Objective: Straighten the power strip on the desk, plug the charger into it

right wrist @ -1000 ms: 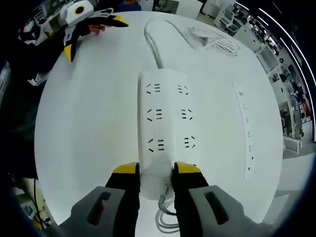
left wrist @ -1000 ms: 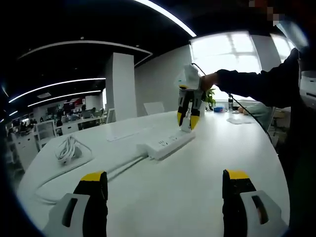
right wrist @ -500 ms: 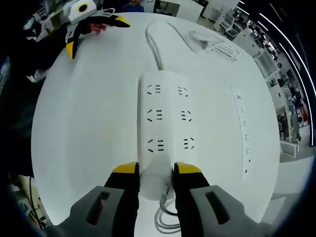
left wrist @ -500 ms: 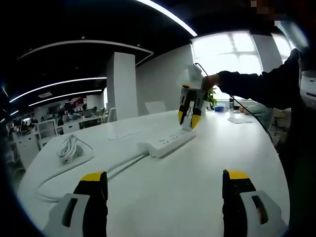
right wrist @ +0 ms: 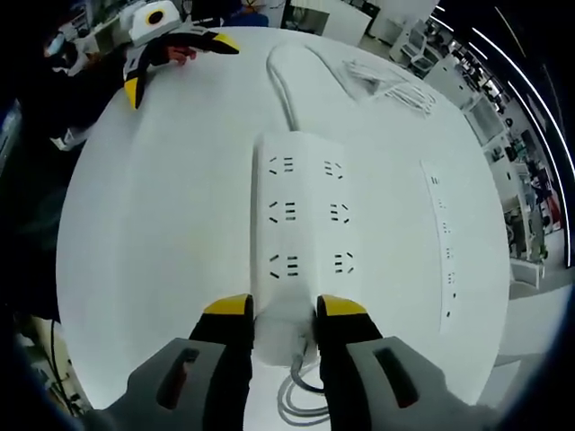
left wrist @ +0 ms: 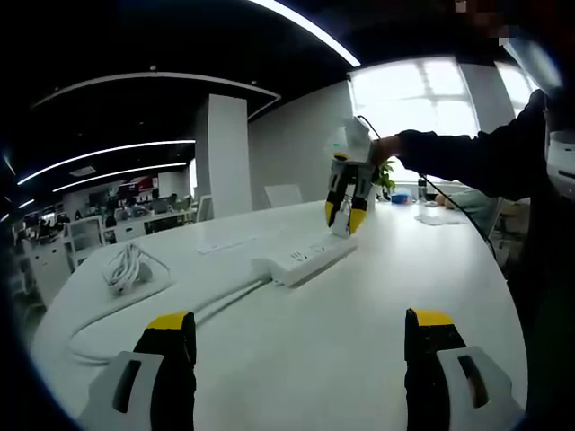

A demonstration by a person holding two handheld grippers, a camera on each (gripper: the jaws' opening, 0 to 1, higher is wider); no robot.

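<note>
A white power strip with two rows of sockets lies lengthwise on the white desk. My right gripper is shut on its near end, one yellow-tipped jaw on each side. In the left gripper view the same power strip lies mid-desk, and the right gripper comes down on its far end. A coiled white charger cable rests at the left of that view; the same charger cable is at the top in the right gripper view. My left gripper is open over bare desk and holds nothing.
A slim second white strip lies flat to the right of the power strip. The power strip's thick cord curves away towards the far edge. A person's dark sleeve reaches in from the right. Office desks stand beyond the desk.
Hardly anything differs. The right gripper stays shut on the strip's end, the views have shifted slightly, and the left gripper stays open in place.
</note>
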